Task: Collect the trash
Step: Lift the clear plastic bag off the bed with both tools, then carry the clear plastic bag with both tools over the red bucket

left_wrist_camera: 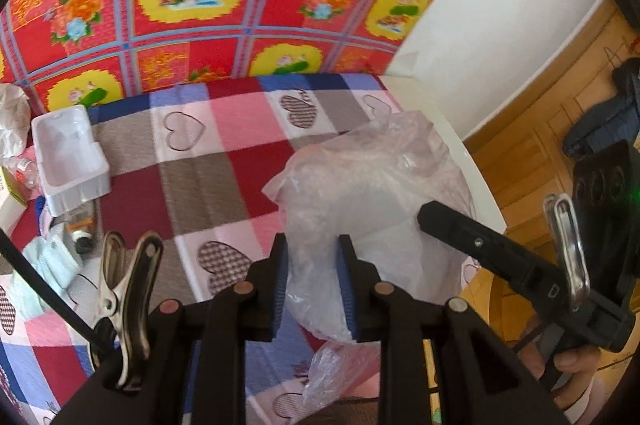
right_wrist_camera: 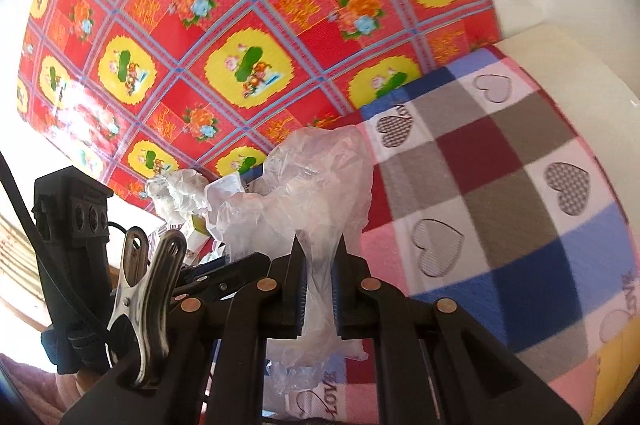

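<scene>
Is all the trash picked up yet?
Not yet. Both grippers, left and right, are pinching the clear plastic bag. Nothing visibly sits inside it. The white tray, crumpled paper and other bits still lie on the checked cloth.

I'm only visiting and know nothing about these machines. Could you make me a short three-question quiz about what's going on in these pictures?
1. True or false: both pairs of tongs, the left tongs and the right tongs, are clamped on the same clear plastic bag.

2. Which item sits at the left of the checked cloth in the left view?
A. a metal saucepan
B. a white plastic tray
C. a glass vase

3. Fill in: the checked cloth is printed with ____ shapes.

Key
1. True: each view shows the bag pinched between its own tongs.
2. B
3. heart
</scene>
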Motion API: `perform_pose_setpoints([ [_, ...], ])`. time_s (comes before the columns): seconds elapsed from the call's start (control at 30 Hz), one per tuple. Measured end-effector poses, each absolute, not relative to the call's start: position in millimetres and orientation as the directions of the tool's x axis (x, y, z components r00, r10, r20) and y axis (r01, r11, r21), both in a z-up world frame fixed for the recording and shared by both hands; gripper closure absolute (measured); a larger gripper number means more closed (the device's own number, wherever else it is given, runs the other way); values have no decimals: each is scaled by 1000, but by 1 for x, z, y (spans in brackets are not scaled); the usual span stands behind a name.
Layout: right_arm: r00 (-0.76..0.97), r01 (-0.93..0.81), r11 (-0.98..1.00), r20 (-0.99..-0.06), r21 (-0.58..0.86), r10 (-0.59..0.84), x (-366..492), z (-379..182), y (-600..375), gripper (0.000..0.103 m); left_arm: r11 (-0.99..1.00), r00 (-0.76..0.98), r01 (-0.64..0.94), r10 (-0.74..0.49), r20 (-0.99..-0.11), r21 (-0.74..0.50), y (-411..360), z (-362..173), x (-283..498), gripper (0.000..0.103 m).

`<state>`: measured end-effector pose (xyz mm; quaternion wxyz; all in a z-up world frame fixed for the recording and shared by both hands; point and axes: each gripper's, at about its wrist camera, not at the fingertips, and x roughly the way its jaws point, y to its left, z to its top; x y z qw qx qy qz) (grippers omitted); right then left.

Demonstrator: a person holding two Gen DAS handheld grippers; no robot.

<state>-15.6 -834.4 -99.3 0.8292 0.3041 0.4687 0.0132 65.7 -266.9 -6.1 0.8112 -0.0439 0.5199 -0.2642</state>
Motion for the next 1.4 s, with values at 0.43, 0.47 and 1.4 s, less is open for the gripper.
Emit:
perform_pose_setpoints([
  [0.43, 593, 298, 796, -755, 528, 279, -61, -84, -877, 92, 843, 310, 428, -475, -824, -325, -319, 1, 35, 79],
  [0.47, 595, 299, 795, -755, 528, 278, -64, -83, -881, 92, 843, 310, 430, -475, -824, -324, -322, 1, 33, 79],
  [1.4, 602, 344, 782, -761, 520, 241, -134, -79, -971, 92, 825, 280, 467, -480, -831, -319, -430, -9, -10, 79],
])
